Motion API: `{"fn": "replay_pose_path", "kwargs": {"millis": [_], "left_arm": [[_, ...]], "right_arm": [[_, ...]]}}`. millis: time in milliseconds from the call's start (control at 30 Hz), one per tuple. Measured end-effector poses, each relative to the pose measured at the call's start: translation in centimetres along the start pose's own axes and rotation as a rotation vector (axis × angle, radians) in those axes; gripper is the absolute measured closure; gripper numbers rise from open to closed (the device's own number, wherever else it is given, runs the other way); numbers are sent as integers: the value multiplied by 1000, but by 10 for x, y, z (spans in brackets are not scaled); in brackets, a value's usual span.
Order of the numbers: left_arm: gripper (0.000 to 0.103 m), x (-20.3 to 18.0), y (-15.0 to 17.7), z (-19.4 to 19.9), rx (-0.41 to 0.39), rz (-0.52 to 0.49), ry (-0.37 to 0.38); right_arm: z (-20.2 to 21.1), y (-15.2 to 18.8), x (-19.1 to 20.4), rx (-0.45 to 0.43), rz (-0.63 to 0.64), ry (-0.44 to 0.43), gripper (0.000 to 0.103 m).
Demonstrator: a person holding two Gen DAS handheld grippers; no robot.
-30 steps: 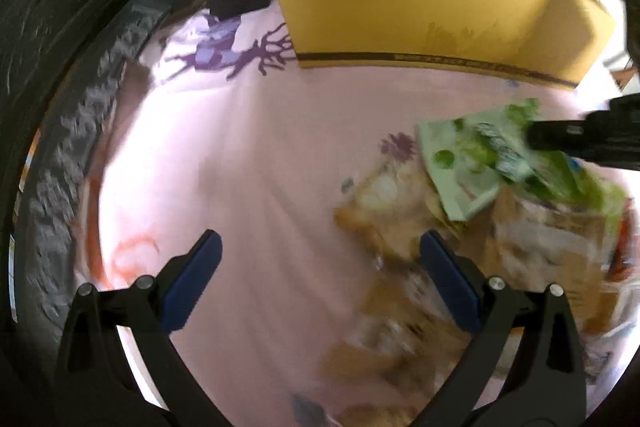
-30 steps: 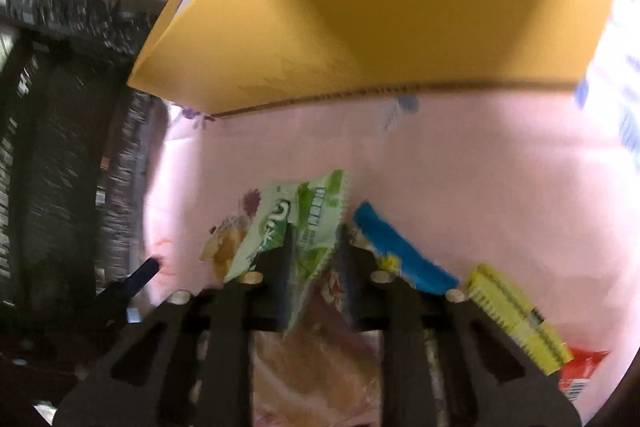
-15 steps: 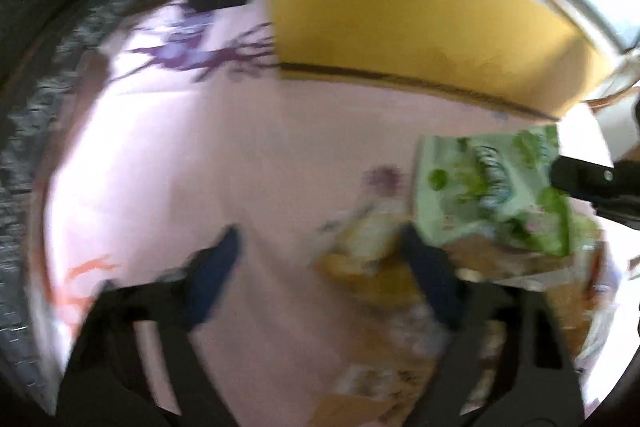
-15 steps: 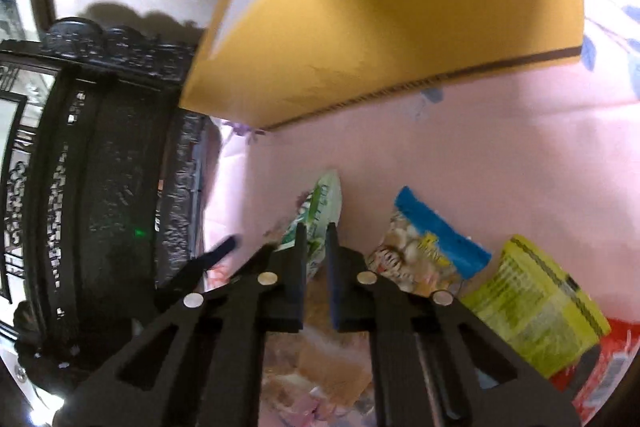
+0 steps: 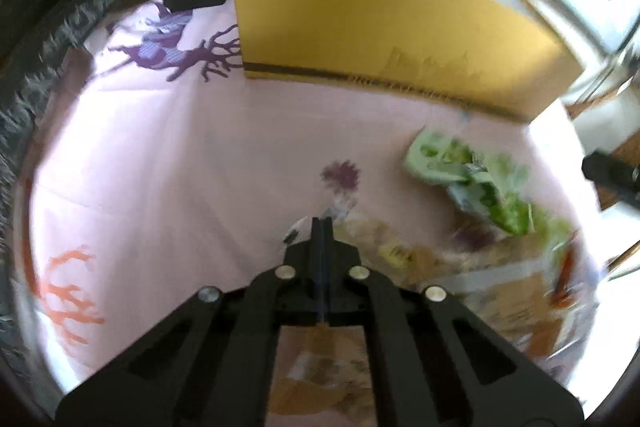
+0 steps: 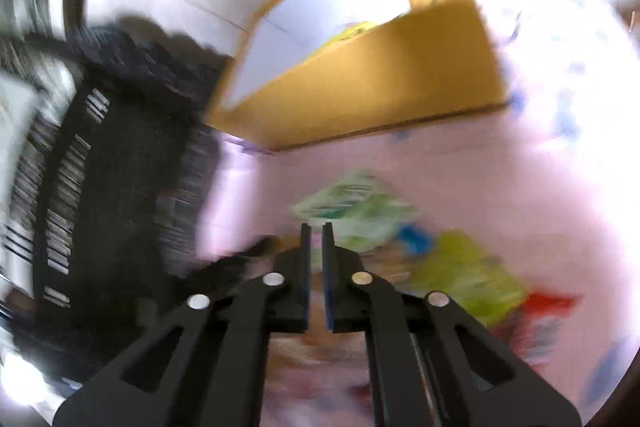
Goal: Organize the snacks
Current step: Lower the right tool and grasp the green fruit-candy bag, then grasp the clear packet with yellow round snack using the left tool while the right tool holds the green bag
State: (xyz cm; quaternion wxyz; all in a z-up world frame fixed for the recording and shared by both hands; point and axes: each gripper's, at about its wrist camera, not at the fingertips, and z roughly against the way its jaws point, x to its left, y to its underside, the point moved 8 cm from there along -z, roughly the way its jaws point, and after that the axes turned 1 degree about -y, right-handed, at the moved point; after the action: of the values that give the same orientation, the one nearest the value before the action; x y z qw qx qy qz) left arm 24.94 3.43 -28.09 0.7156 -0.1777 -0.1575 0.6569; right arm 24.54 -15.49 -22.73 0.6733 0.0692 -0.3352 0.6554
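Observation:
A yellow cardboard box (image 5: 392,39) stands open at the back of a pink cloth (image 5: 180,163); it also shows in the right wrist view (image 6: 360,87). A green snack bag (image 5: 472,183) lies loose on the cloth, apart from both grippers, and shows blurred ahead of the right fingers (image 6: 356,207). My left gripper (image 5: 321,223) is shut and empty, just above tan snack packets (image 5: 384,247). My right gripper (image 6: 316,231) is almost shut with a narrow gap, holding nothing. Its tip shows at the right edge of the left wrist view (image 5: 608,173).
Several more packets lie heaped at the near right: tan ones (image 5: 508,303), a yellow-green one (image 6: 472,275), a blue one (image 6: 412,239) and a red one (image 6: 548,303). Dark carved furniture (image 6: 100,187) borders the left side. The cloth bears a purple deer print (image 5: 176,55).
My left gripper has shut from wide open. My right gripper has let go of the green bag, which now lies on the cloth, and has pulled back and up.

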Motion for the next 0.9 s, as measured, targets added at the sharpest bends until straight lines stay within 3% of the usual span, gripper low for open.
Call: {"fn": "replay_pose_path", "kwargs": {"millis": [33, 67, 100, 133, 167, 233, 367, 400, 500, 567, 600, 700, 733, 767, 833, 900], "left_arm": [[102, 2, 1, 1, -2, 1, -13], [83, 5, 1, 3, -7, 3, -21], [23, 9, 0, 7, -13, 1, -62], [2, 14, -1, 11, -26, -3, -114], [3, 17, -3, 18, -73, -16, -150], [2, 12, -4, 22, -100, -80, -121], [2, 2, 7, 5, 3, -176, -214], [2, 1, 8, 7, -18, -168, -223], [2, 1, 13, 1, 51, 1, -132], [2, 2, 13, -5, 84, 91, -113], [2, 3, 16, -9, 111, 123, -121], [2, 5, 17, -15, 124, 220, -72], [2, 5, 15, -19, 128, 235, -54], [5, 3, 15, -23, 123, 239, -44], [21, -3, 12, -21, 91, 216, -34], [30, -5, 9, -15, 77, 192, -54]], "right_arm": [[-1, -1, 0, -1, 42, 70, 37], [-2, -3, 5, -14, 107, 115, 14], [-3, -5, 14, -25, 176, 133, 7], [-4, -6, 20, -29, 240, 152, 5], [-8, -7, 29, -27, 323, 178, 1], [-30, -7, 48, 22, 475, 202, 1], [-71, -14, 50, 110, 461, 202, 1], [-80, -19, 52, 116, 461, 203, 1], [-114, -17, 53, 230, 525, 223, 1], [-131, -10, 46, 296, 564, 270, 1], [-135, -10, 41, 305, 530, 251, 1], [-133, -14, 26, 269, 437, 227, 6], [-128, -16, 23, 239, 430, 224, 12], [-125, -16, 20, 224, 428, 245, 24], [-119, -16, 18, 198, 406, 251, 29], [-110, -15, 19, 163, 402, 251, 33]]}}
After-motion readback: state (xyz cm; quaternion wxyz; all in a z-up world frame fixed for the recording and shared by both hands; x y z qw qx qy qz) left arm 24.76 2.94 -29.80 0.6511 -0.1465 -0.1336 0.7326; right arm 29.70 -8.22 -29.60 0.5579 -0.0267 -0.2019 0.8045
